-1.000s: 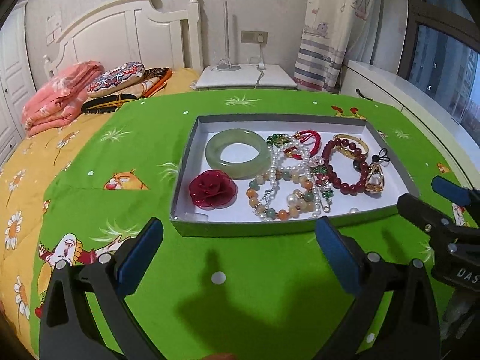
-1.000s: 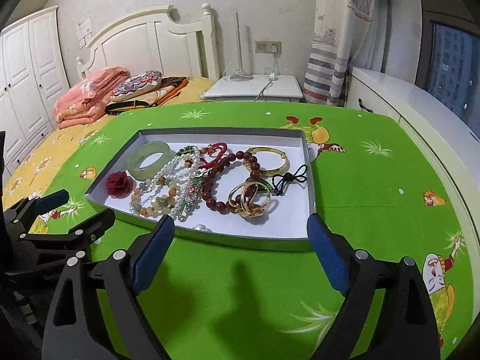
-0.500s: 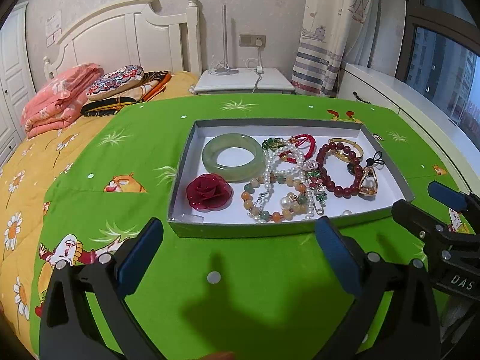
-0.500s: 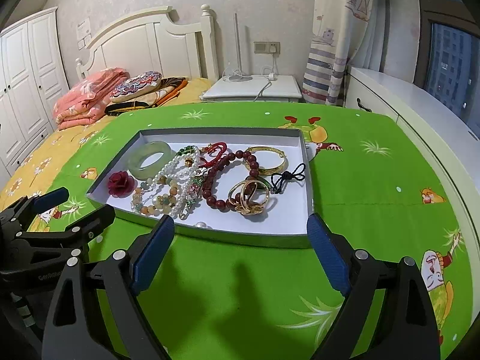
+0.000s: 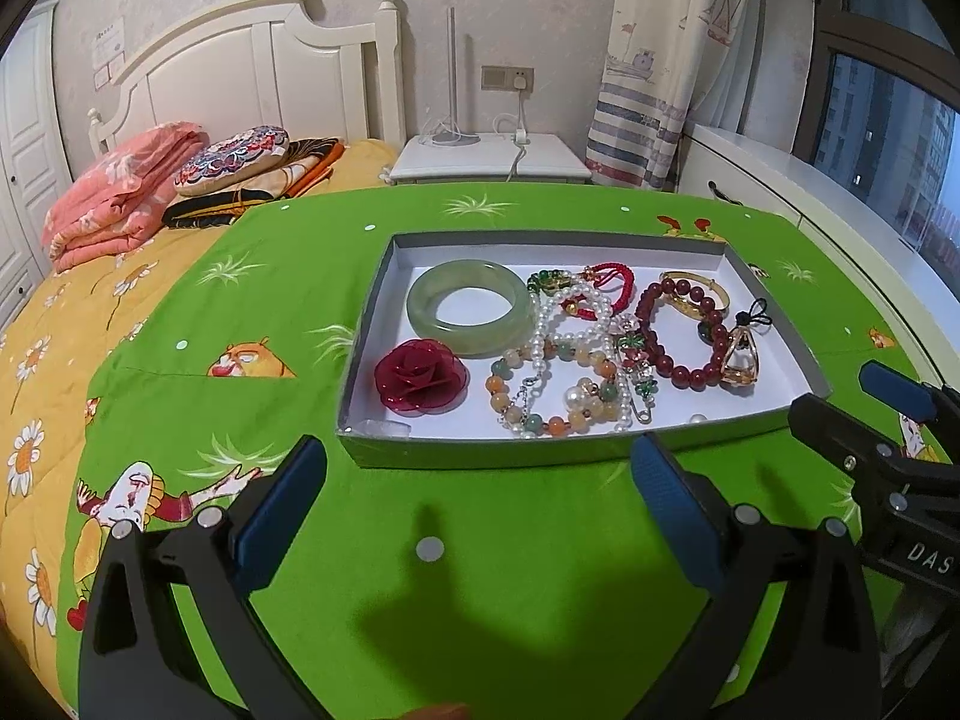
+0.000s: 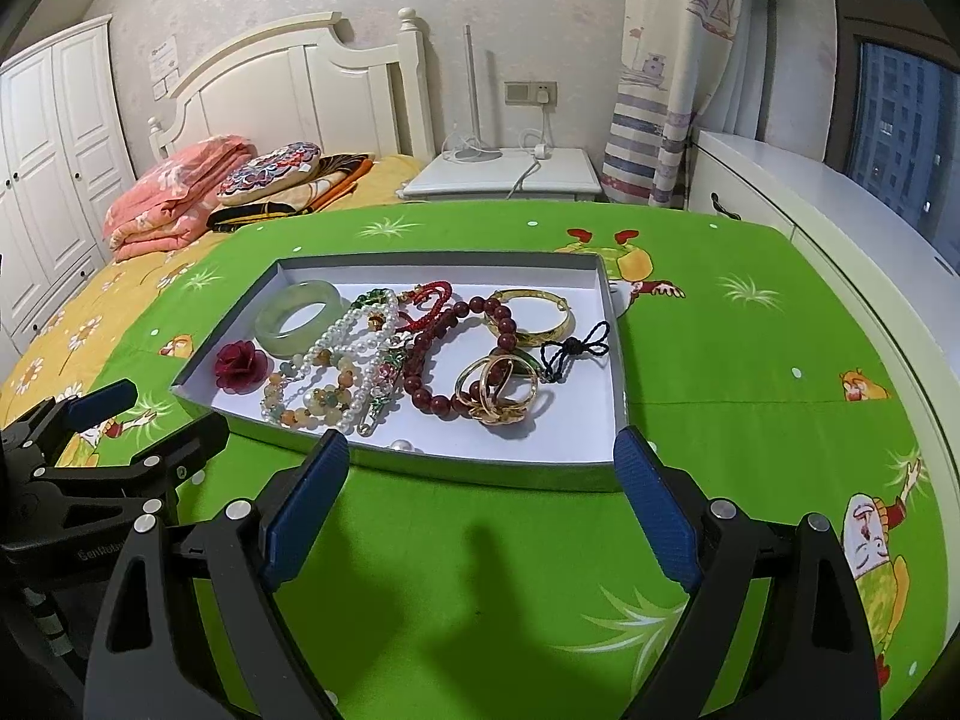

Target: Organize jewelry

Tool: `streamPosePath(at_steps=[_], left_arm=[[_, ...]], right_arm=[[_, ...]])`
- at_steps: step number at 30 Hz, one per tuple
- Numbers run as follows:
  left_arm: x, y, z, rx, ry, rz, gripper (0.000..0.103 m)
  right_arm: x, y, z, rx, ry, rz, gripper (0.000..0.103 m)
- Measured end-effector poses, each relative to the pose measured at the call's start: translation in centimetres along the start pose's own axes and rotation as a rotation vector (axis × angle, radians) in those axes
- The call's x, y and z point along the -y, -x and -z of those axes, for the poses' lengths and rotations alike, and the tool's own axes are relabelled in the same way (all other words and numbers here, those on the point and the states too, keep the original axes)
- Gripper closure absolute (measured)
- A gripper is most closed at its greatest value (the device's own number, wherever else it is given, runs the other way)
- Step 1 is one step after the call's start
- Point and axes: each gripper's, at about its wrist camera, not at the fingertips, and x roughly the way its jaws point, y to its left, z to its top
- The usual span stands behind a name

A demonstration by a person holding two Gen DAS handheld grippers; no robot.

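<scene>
Left wrist view: the left gripper (image 5: 477,501), jaws wide and empty, hovers short of the shallow tray (image 5: 540,450) on the green-covered counter (image 5: 240,312), where jade bangle (image 5: 469,307), pearls (image 5: 564,324) and red beads (image 5: 678,330) lie tangled for sorting, while the right gripper (image 6: 480,501) waits equally wide.

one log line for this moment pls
left gripper open, empty | right gripper open, empty | both short of tray | jewelry untouched

Lighting even and bright; focus sharp.
Soft shadows fall on the green cloth (image 5: 480,630) near its front edge; fisheye bending and dark vignette at frame corners.
</scene>
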Motion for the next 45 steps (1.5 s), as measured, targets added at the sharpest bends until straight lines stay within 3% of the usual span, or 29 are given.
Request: streamPosePath(at_steps=[45], left_arm=[[-0.1, 0.7, -0.3, 0.014, 0.006, 0.006, 0.004]], right_arm=[[-1.4, -0.2, 0.9, -0.018, 0.017, -0.004, 0.019]])
